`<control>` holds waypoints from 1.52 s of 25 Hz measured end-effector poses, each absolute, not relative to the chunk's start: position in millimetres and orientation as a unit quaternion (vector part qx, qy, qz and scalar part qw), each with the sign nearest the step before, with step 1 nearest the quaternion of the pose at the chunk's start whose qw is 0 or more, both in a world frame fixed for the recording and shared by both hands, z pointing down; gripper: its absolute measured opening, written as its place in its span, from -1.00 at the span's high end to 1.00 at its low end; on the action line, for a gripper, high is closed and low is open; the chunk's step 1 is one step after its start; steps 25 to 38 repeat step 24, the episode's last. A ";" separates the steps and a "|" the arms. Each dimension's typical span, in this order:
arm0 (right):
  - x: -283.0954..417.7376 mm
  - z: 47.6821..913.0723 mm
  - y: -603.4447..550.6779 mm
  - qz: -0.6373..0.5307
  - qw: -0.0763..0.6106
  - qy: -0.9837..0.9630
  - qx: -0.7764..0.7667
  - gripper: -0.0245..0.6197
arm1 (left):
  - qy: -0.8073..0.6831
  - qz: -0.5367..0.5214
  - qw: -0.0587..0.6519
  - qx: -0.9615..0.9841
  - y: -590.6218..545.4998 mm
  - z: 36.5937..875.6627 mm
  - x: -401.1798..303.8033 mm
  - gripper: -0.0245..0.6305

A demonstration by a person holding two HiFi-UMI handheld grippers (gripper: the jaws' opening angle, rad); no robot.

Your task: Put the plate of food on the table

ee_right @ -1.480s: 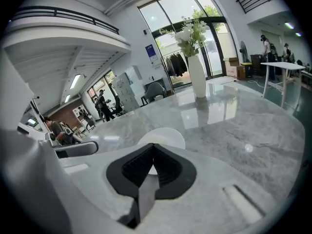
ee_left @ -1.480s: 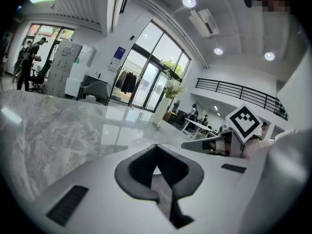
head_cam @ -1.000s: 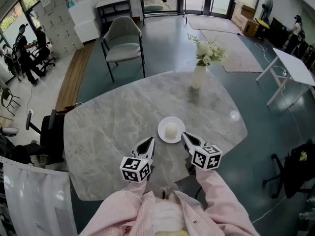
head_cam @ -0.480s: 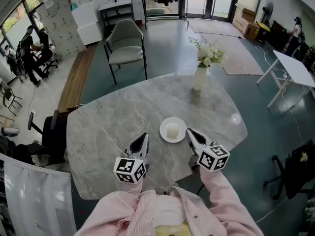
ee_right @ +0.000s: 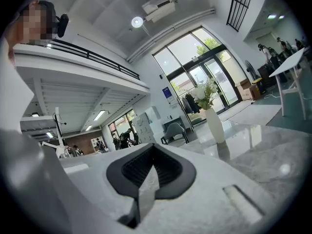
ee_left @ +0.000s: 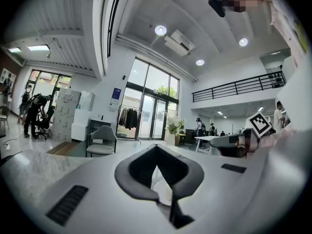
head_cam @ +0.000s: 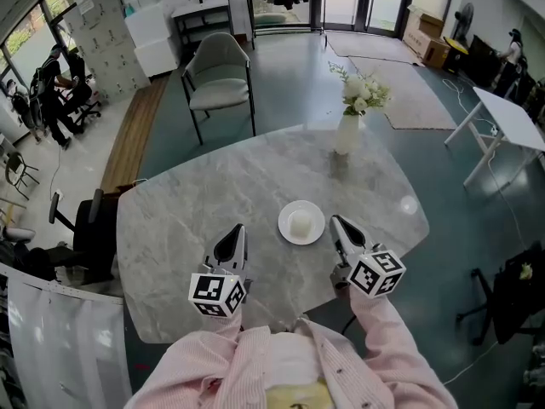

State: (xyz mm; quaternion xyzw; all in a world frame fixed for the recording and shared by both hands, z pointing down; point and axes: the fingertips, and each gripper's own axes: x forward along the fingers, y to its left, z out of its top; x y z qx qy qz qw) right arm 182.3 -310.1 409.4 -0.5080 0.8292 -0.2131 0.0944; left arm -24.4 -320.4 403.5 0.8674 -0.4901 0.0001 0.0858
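Observation:
A small white plate [head_cam: 301,222] with a pale round piece of food [head_cam: 300,223] on it rests on the grey marble table [head_cam: 196,198], near the front middle. My left gripper [head_cam: 233,235] is to the plate's left and slightly nearer me, its jaws together and holding nothing. My right gripper [head_cam: 340,226] sits just right of the plate, also shut and empty. Neither gripper touches the plate. In the left gripper view the jaws [ee_left: 162,195] are closed, and the right gripper [ee_left: 234,143] shows beyond them. The right gripper view shows its closed jaws [ee_right: 146,189].
A white vase of flowers [head_cam: 347,130] stands at the table's far side, also in the right gripper view [ee_right: 215,124]. A grey chair [head_cam: 217,79] stands beyond the table and a white side table [head_cam: 511,118] at the right. The table's front edge is close under my arms.
Both grippers have drawn back toward me and away from the plate, the left one also sliding left. The plate has stayed in place on the table.

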 end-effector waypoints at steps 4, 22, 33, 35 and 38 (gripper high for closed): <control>184.2 405.1 -309.6 -0.202 0.093 0.828 -0.515 0.91 | -0.492 0.003 0.077 0.867 -319.6 399.0 -26.8 0.95; 194.7 414.5 -308.9 -0.188 0.078 0.820 -0.535 0.91 | -0.515 0.007 0.071 0.854 -321.6 400.6 -43.6 0.95; 195.0 414.1 -309.0 -0.188 0.078 0.819 -0.537 0.91 | -0.517 0.008 0.072 0.853 -321.1 401.9 -44.8 0.95; 195.0 414.1 -309.0 -0.188 0.078 0.819 -0.537 0.91 | -0.517 0.008 0.072 0.853 -321.1 401.9 -44.8 0.95; 195.0 414.1 -309.0 -0.188 0.078 0.819 -0.537 0.91 | -0.517 0.008 0.072 0.853 -321.1 401.9 -44.8 0.95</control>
